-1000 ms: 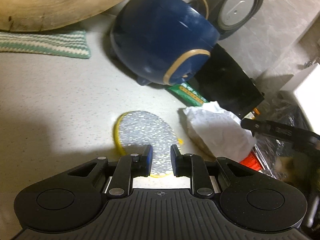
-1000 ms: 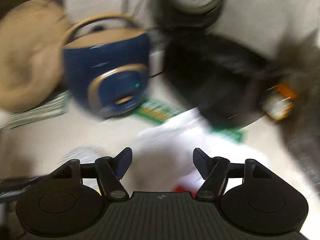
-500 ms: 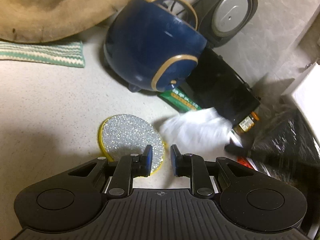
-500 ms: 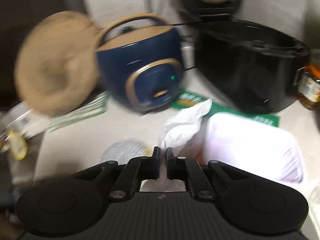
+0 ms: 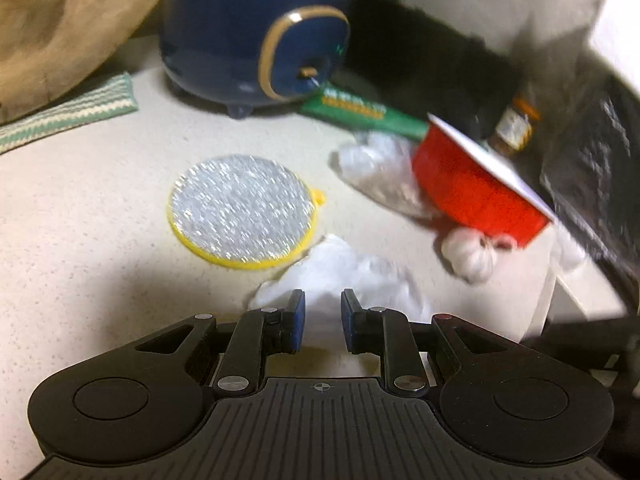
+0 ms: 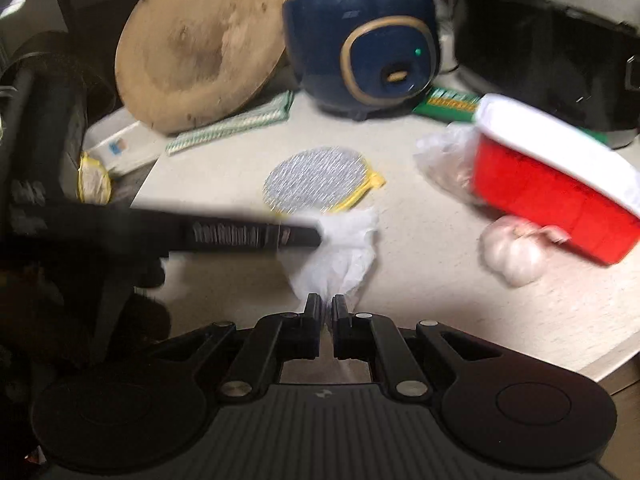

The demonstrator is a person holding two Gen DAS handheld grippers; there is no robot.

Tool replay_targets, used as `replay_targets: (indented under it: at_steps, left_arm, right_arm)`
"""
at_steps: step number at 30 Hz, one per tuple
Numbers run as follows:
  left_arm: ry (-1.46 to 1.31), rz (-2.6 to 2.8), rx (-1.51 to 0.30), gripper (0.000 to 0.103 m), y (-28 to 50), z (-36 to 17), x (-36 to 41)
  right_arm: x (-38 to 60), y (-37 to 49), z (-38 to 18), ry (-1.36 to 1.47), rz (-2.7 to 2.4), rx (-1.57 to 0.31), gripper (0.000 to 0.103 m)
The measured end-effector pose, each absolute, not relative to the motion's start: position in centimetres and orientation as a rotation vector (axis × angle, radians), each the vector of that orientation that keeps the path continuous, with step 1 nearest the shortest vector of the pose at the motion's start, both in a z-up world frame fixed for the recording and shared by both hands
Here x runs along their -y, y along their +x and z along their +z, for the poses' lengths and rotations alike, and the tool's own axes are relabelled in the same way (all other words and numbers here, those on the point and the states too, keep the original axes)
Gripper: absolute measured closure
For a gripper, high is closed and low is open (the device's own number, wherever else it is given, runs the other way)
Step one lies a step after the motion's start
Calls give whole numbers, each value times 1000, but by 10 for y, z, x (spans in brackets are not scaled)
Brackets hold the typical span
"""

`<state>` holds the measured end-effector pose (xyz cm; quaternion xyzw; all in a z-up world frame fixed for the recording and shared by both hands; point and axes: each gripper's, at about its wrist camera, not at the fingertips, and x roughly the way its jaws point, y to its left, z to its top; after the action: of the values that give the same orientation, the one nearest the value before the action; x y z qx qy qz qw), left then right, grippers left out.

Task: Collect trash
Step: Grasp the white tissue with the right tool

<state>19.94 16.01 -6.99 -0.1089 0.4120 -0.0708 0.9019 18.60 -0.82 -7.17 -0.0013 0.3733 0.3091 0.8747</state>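
Since a second ago the right tool (image 6: 327,307) has closed from wide open onto the crumpled white tissue (image 6: 340,248), and both views have swung so that a red tub (image 5: 476,188) with a white rim now shows.

Left wrist view: the left tool (image 5: 322,320) stands partly open, its blue pads either side of the tissue (image 5: 340,276) without clearly pressing it; whether they touch it I cannot tell. The tissue lies just beside the round silver scouring pad (image 5: 242,206) with its yellow rim. Beyond it a garlic bulb (image 5: 470,254) sits against the tilted red tub, near a clear plastic bag (image 5: 376,168). A blue rice cooker (image 5: 256,36) stands toward the desk's (image 5: 80,208) far edge.

Right wrist view: the right tool's jaws are pinched nearly together on the tissue's lower tip, and the tissue fans out beyond them. A black finger of the left tool (image 6: 248,236) reaches in from the left, its tip at the tissue. The garlic bulb (image 6: 514,254) touches the red tub (image 6: 552,192) near the desk's (image 6: 440,260) right edge.
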Motion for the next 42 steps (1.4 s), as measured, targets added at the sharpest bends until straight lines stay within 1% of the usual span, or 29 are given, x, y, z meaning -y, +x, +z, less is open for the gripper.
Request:
replay_targets:
  at_steps: [4,9,10,12,13,14,15,17,19,22,24,25,26,27,28,29,31,36,42]
  left_arm:
    - [-227,-184,-888,80,199,-74,-158]
    - [-288,-165,-880,80,197,-71,-172]
    - [-307,-154,-875,80,197,-70,-178]
    - [-338,-128,-859,80,196,-67,-190]
    - [-352,-115,-852,80,195,-65,-196]
    - [-363,-106,-845,80,194,-63,-201]
    - [-376,-96,-836,80,192,-61,-207]
    - [-400,-77,-824,80,191,-59,-215]
    - [-424,-62,-816,80,190,-58,-221]
    - [-439,-59,-806,80,192,-55,-224]
    - [-439,-65,-796,80,193,-52,-223]
    - [-437,-70,-793,81,194,-51,-221]
    - [-434,-75,-791,80,195,-50,-219]
    - [-430,-82,-790,80,197,-49,-216]
    - [-425,-90,-790,80,198,-49,-213]
    - [-420,-98,-790,80,200,-49,-209]
    - [-408,-115,-793,80,202,-49,-202]
    - [-380,-176,-811,80,212,-50,-177]
    - [-346,-281,-821,80,223,-49,-139]
  right_arm:
    - [25,199,-68,62,574,-749,97]
    - [16,213,-81,47,546,-779,96]
    - [11,213,-85,34,558,-791,93]
    - [-1,215,-93,4,577,-812,80]
    - [-7,215,-97,-15,577,-817,62]
    - [-13,215,-100,-38,570,-817,46]
    - [-19,215,-103,-62,564,-813,41]
    - [-29,212,-107,-114,561,-793,34]
    - [-39,209,-109,-173,565,-775,29]
    - [-46,203,-109,-215,568,-748,30]
    - [-45,201,-107,-210,578,-745,41]
    - [-44,200,-105,-215,578,-742,58]
    - [-43,199,-104,-219,581,-748,70]
    - [-41,198,-102,-213,582,-757,75]
    - [-37,199,-100,-196,583,-769,84]
    - [-31,200,-97,-166,580,-778,90]
    - [-15,201,-89,-101,559,-776,92]
    - [26,194,-67,7,483,-724,92]
    - [64,185,-61,66,391,-711,92]
